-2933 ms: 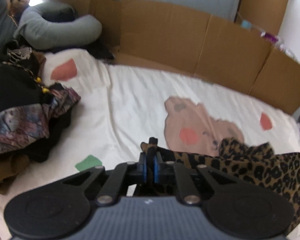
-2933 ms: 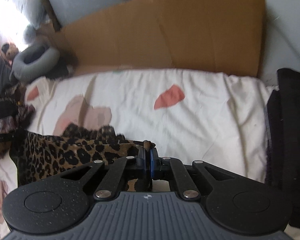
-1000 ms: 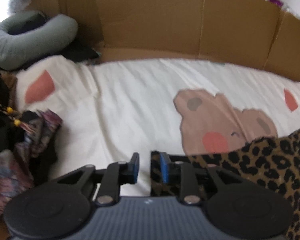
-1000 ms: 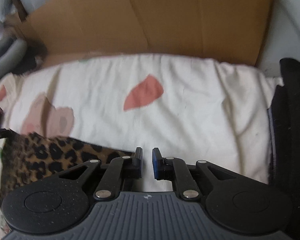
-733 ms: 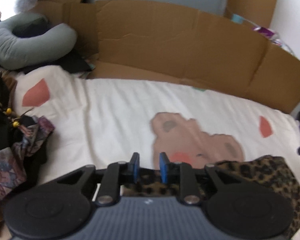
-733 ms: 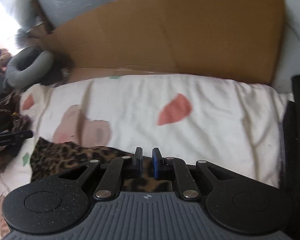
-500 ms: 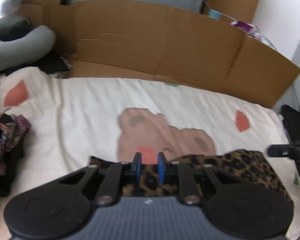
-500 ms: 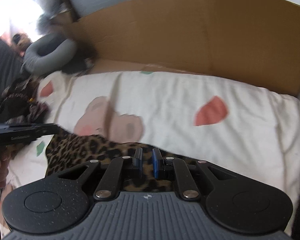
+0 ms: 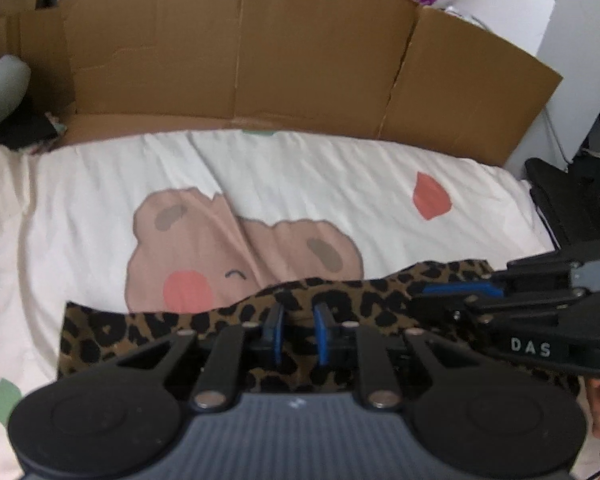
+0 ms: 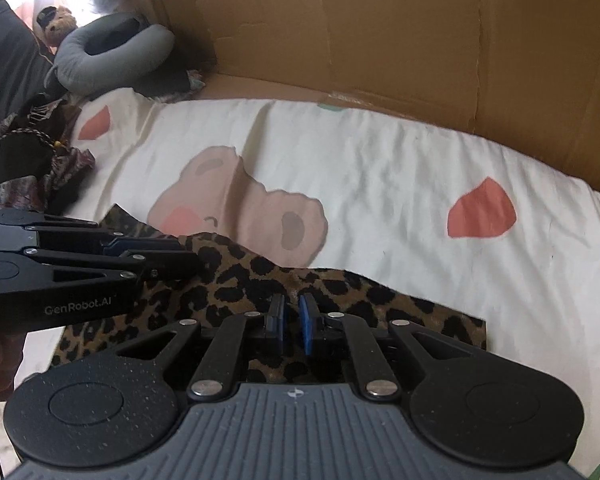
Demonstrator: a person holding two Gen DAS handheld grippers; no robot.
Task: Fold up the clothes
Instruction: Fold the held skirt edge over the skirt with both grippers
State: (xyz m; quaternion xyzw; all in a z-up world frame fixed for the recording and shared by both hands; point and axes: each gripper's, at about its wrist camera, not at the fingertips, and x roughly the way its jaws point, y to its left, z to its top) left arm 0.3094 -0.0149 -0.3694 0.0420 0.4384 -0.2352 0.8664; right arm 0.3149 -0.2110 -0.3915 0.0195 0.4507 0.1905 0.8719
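A leopard-print garment (image 9: 140,332) lies as a flat band across the white bear-print sheet (image 9: 300,184), close under both grippers. My left gripper (image 9: 299,312) hovers over its far edge, blue pads apart, with cloth showing in the gap but not pinched. In the right wrist view the garment (image 10: 400,312) spreads under my right gripper (image 10: 291,304), whose jaws stand a narrow gap apart and are opening, gripping nothing. Each gripper shows in the other's view: the right gripper (image 9: 424,296) comes in from the right, the left gripper (image 10: 188,256) from the left, both low over the cloth.
A cardboard wall (image 9: 240,60) runs along the sheet's far side. In the right wrist view a grey neck pillow (image 10: 112,56), a teddy bear (image 10: 58,20) and a pile of dark patterned clothes (image 10: 28,152) sit at the far left. Dark items (image 9: 572,200) lie beyond the sheet's right edge.
Both grippers, shut on the leopard garment at first, have let it go. They have swung toward each other, so each now shows in the other's view. The garment lies flat.
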